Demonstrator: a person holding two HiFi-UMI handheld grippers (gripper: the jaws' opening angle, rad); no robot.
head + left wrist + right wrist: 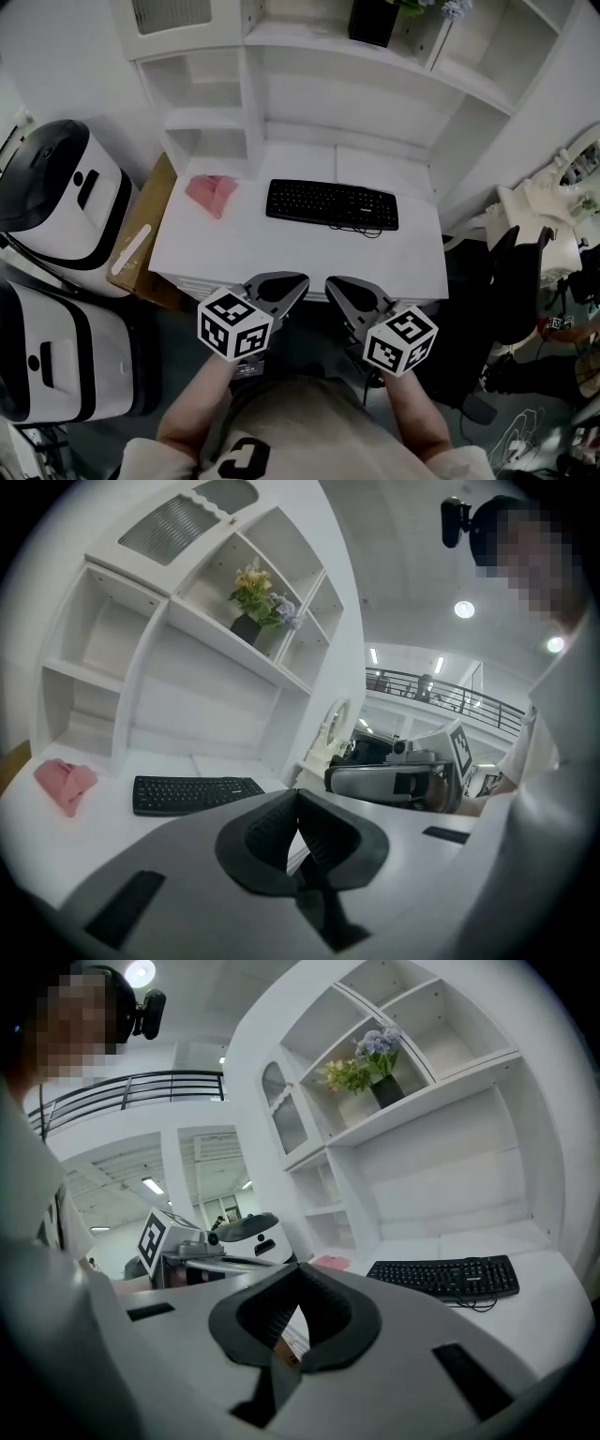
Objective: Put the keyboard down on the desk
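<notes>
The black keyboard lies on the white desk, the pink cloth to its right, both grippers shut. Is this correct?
No: the head view shows the pink cloth left of the keyboard, not right. The keyboard does lie on the desk; left gripper and right gripper are shut.

The person held the left gripper [298, 281] with the right gripper [335, 283] just to its right, their tips angled toward each other and close but apart, each with jaws pressed together on nothing, the left forearm [192, 405] and right forearm [412, 414] extending behind them.
</notes>
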